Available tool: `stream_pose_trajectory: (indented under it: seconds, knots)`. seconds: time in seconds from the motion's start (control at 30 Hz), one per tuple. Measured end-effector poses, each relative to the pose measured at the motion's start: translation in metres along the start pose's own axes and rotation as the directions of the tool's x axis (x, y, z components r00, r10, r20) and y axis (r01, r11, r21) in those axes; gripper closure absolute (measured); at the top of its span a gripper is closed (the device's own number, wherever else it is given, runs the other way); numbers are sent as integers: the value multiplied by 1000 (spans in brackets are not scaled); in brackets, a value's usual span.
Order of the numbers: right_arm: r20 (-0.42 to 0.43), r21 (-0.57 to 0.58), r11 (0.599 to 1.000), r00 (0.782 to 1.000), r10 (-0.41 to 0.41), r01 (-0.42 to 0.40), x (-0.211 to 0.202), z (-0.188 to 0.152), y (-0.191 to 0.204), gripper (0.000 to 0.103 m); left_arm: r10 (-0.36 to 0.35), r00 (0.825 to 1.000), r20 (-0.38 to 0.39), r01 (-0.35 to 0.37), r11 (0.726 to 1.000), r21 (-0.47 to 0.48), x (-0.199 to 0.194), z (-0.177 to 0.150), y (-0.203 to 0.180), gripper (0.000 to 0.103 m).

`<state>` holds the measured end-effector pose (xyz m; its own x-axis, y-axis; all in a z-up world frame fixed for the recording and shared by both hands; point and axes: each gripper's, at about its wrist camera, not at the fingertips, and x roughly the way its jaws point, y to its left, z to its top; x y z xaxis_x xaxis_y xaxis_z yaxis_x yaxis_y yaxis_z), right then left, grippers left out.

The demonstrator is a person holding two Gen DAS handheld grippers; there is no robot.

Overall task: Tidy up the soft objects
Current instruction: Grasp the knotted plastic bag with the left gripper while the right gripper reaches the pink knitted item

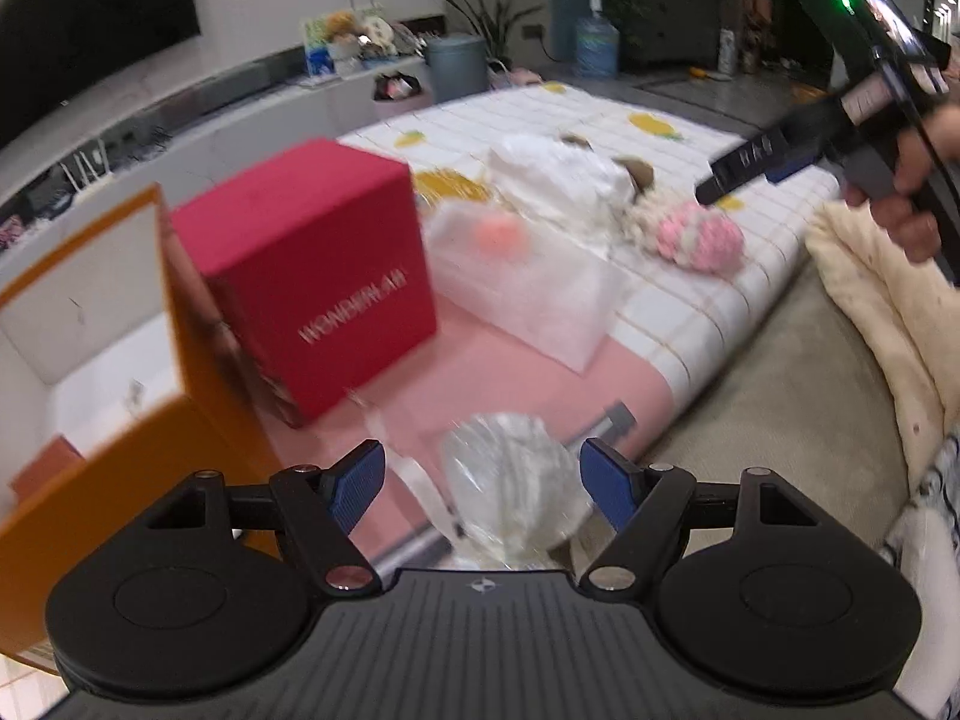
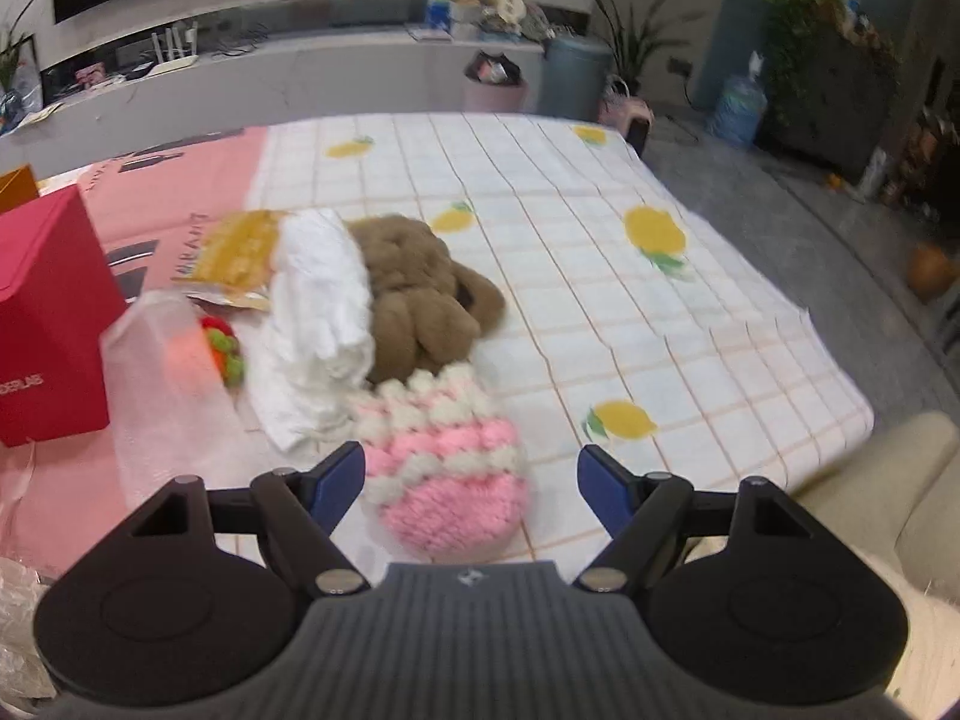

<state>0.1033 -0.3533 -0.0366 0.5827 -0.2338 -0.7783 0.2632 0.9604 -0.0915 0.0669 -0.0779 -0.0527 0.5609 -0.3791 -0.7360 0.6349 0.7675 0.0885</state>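
Item: pink-and-cream knitted hat [image 2: 447, 468] on bed [image 2: 600, 300], 12 o'clock of released right tongs [image 2: 471, 489]. Light, soft, squashy; pinch mid-body. Left tongs [image 1: 483, 489] released around crinkly wrapped bundle [image 1: 510, 492].

On my left view the red cardboard cube box [image 1: 312, 276] carries pale lettering, upside down and blurred; I cannot read it surely.

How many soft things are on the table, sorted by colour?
Counting what the right wrist view shows:
Pink and cream knitted item: 1
Brown plush toy: 1
White cloth: 1
Small red and green toy: 1
Total: 4
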Motion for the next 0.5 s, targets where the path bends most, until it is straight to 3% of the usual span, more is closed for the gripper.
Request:
stream_pose_trajectory:
  seconds: [0.13, 0.33, 0.5]
  knots:
    - [-35, 52, 999, 999, 2, 0, 9, -2, -9, 22, -4, 999, -37, 4, 1000, -1, 16, -9, -5, 16]
    - [-49, -16, 1000, 999, -4, 3, 28, -3, -3, 22, -27, 996, -80, 29, 999, 20, 24, -18, -9, 16]
    - [-57, -63, 998, 998, 22, -25, 46, -1, -1, 5, -33, 992, -124, 35, 999, 20, 34, -24, -11, 16]
